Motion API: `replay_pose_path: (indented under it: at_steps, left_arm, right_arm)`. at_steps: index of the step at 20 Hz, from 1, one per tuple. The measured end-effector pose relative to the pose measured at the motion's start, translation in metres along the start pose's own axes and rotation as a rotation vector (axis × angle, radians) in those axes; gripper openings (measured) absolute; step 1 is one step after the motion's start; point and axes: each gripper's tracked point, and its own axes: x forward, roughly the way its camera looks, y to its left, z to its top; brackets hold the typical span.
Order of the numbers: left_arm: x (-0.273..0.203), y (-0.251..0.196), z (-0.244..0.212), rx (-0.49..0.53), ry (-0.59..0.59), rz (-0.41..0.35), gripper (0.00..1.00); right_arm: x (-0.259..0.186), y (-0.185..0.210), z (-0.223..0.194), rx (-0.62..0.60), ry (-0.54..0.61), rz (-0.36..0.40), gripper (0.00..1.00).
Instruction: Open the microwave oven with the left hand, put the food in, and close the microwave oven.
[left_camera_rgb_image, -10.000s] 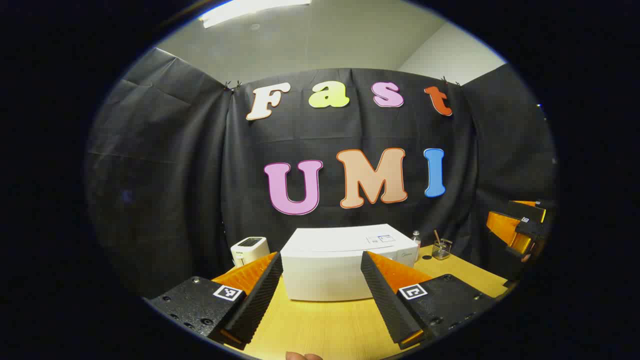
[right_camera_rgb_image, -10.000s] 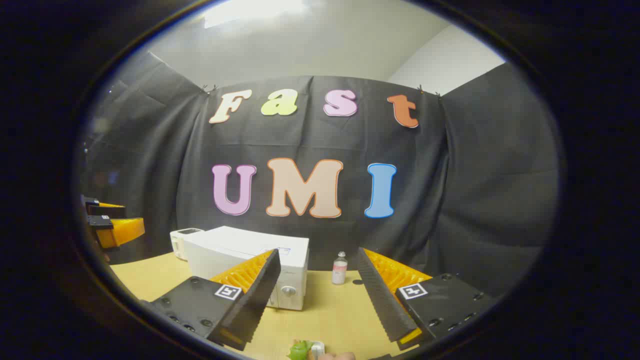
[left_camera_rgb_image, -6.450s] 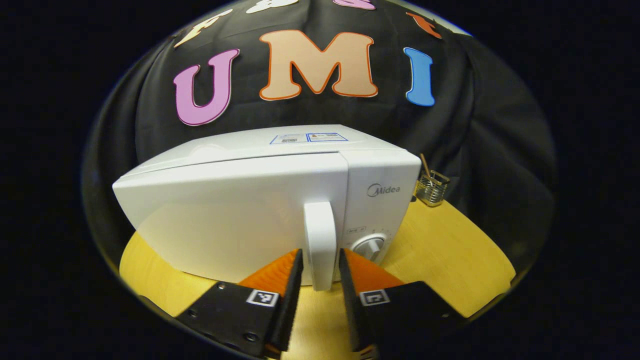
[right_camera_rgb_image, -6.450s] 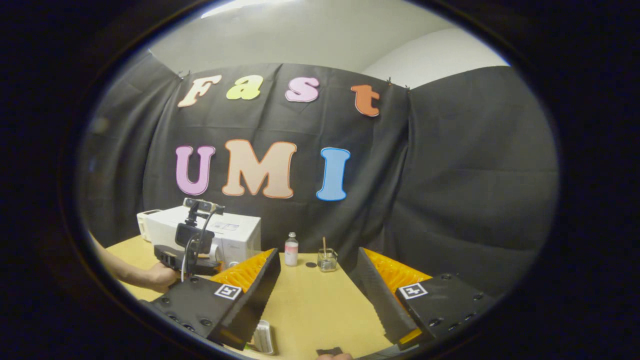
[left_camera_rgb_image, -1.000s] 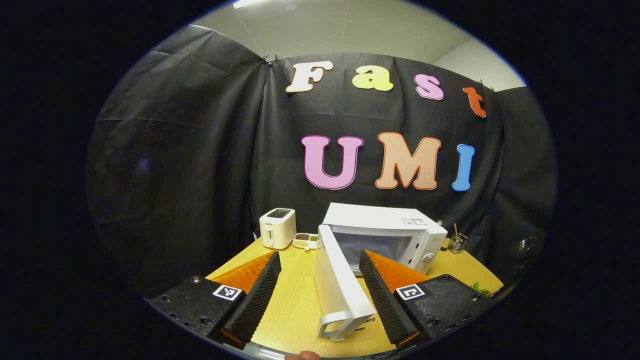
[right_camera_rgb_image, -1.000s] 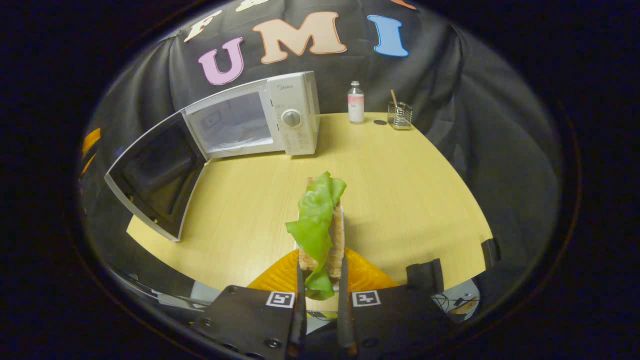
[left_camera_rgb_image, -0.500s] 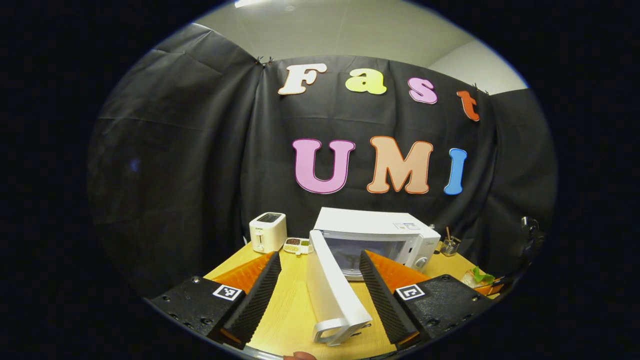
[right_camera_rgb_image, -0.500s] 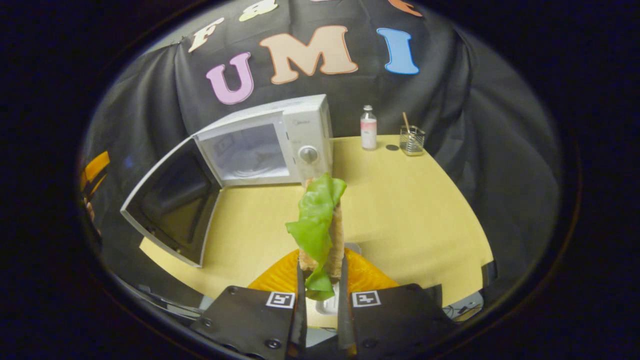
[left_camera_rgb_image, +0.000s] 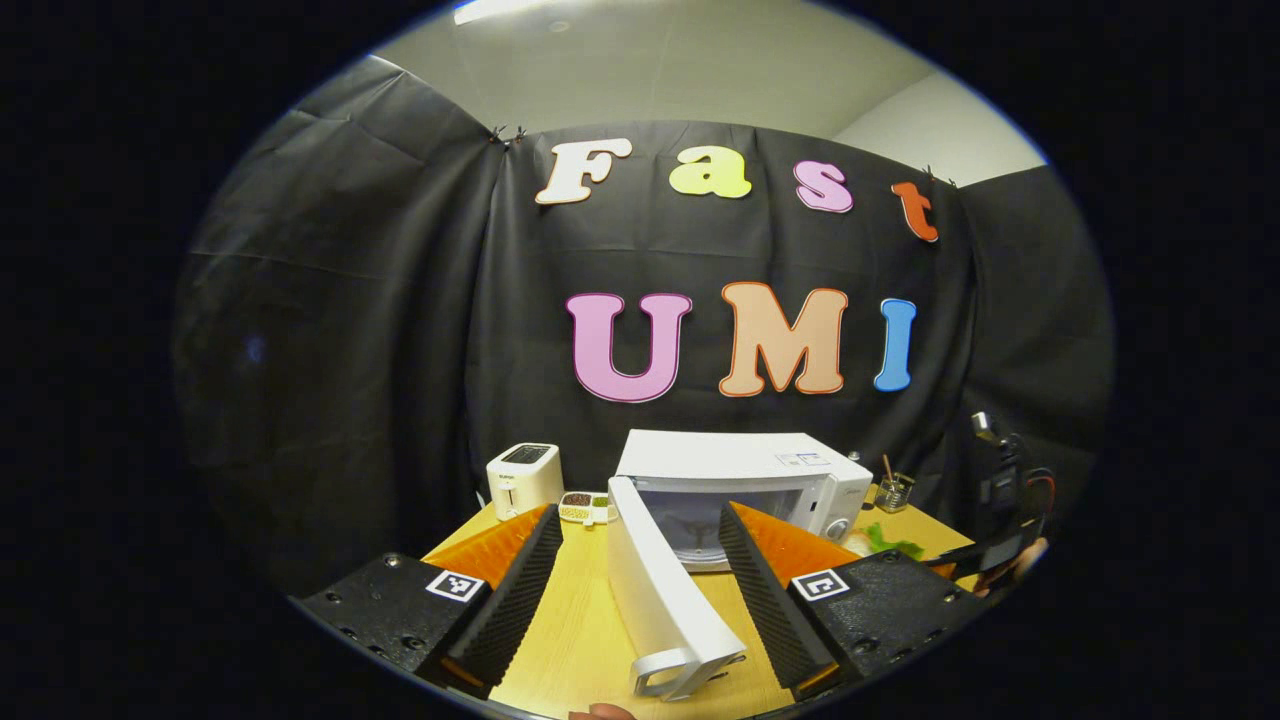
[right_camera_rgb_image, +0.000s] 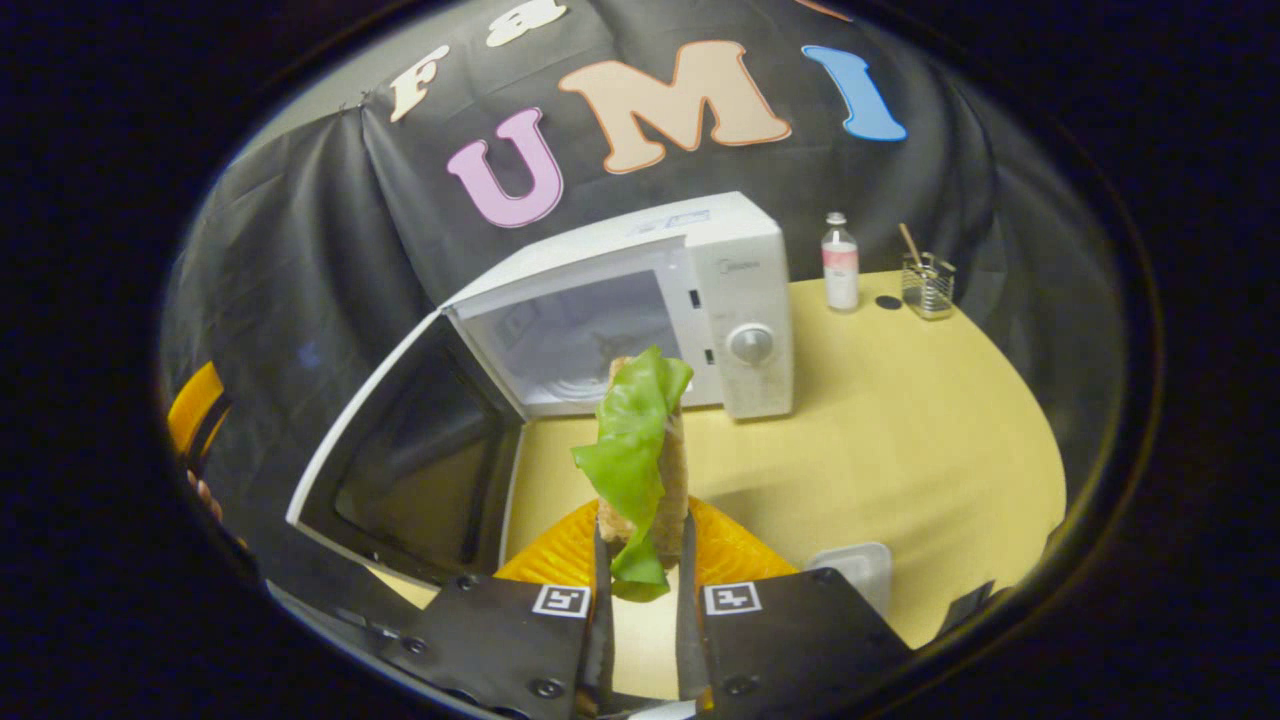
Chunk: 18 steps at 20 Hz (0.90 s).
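The white microwave (right_camera_rgb_image: 745, 290) stands at the back of the yellow table with its door (right_camera_rgb_image: 400, 470) swung wide to the left and the cavity (right_camera_rgb_image: 590, 350) bare. My right gripper (right_camera_rgb_image: 642, 528) is shut on a sandwich with a green lettuce leaf (right_camera_rgb_image: 638, 440), held upright in the air in front of the opening. In the left gripper view, my left gripper (left_camera_rgb_image: 640, 512) is open near the table's front. The edge of the door (left_camera_rgb_image: 655, 590) shows between its spread fingers, untouched. The microwave (left_camera_rgb_image: 735, 465) lies beyond, with the sandwich (left_camera_rgb_image: 885, 545) at its right.
A toaster (left_camera_rgb_image: 523, 478) and a small dish of grains (left_camera_rgb_image: 583, 507) stand left of the microwave. A bottle (right_camera_rgb_image: 840, 265) and a wire holder (right_camera_rgb_image: 927, 283) sit at the back right. A white dish (right_camera_rgb_image: 855, 572) lies near the front edge of the table (right_camera_rgb_image: 900, 420).
My right gripper has carried the sandwich forward and left, closer to the microwave's opening. The left gripper stays open and has turned slightly; the door stays open.
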Motion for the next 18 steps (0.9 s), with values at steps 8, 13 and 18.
replay_pose_path:
  at_steps: [8,13,18]
  left_arm:
    - [-0.001,0.016,-0.011,0.003,0.013,-0.026,0.96]
    - [-0.006,0.039,-0.020,0.019,0.029,-0.006,0.96]
    - [-0.007,0.047,-0.019,0.020,0.037,-0.001,0.96]
  right_arm:
    - [0.107,0.054,0.043,0.311,-0.029,0.043,0.27]
    - [0.162,0.085,0.057,0.483,-0.074,0.044,0.27]
    - [0.213,0.092,0.062,0.677,-0.119,-0.009,0.27]
